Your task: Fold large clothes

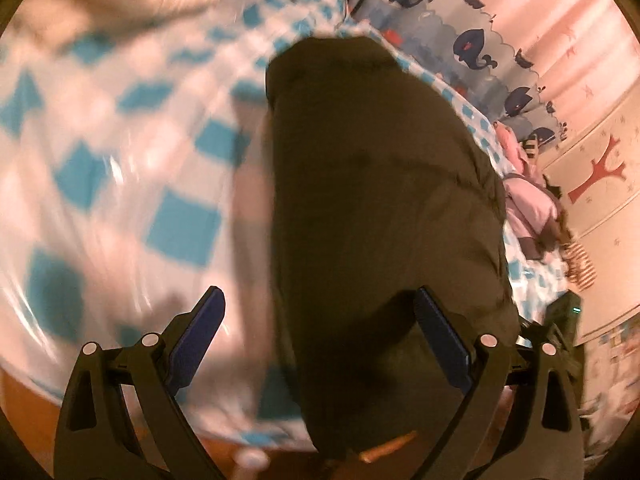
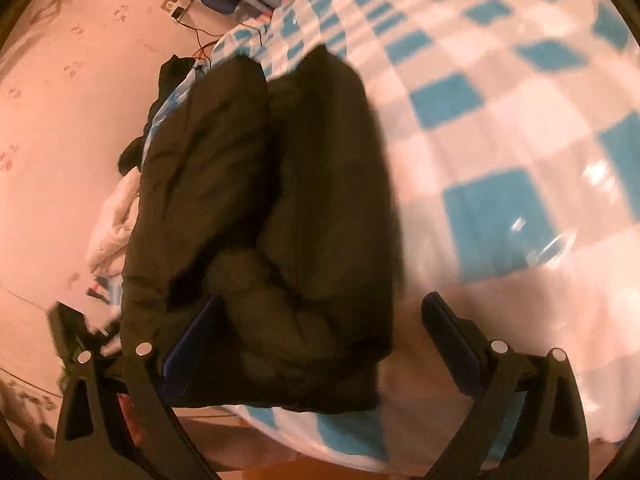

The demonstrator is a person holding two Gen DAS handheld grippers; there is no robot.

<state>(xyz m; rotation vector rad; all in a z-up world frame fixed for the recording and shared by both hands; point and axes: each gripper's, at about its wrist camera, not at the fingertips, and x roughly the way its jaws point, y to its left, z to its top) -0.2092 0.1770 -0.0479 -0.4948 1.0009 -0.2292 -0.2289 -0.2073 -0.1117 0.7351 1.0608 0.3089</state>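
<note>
A dark, puffy jacket [image 1: 380,200] lies folded lengthwise on a bed with a blue-and-white checked cover [image 1: 120,140]. My left gripper [image 1: 320,304] is open above the jacket's near end, holding nothing. In the right wrist view the jacket [image 2: 280,200] lies as a thick bundle with its halves folded together. My right gripper [image 2: 324,312] is open and empty over the jacket's near end; its left finger [image 2: 192,336] is beside the cloth. Both views are blurred by motion.
A whale-print fabric [image 1: 472,48] and pink clothes [image 1: 532,208] lie along the bed's far side by the wall [image 1: 600,152]. A white garment [image 2: 112,220] and dark items [image 2: 168,76] sit between bed and wall. The checked cover [image 2: 500,120] spreads wide to the right.
</note>
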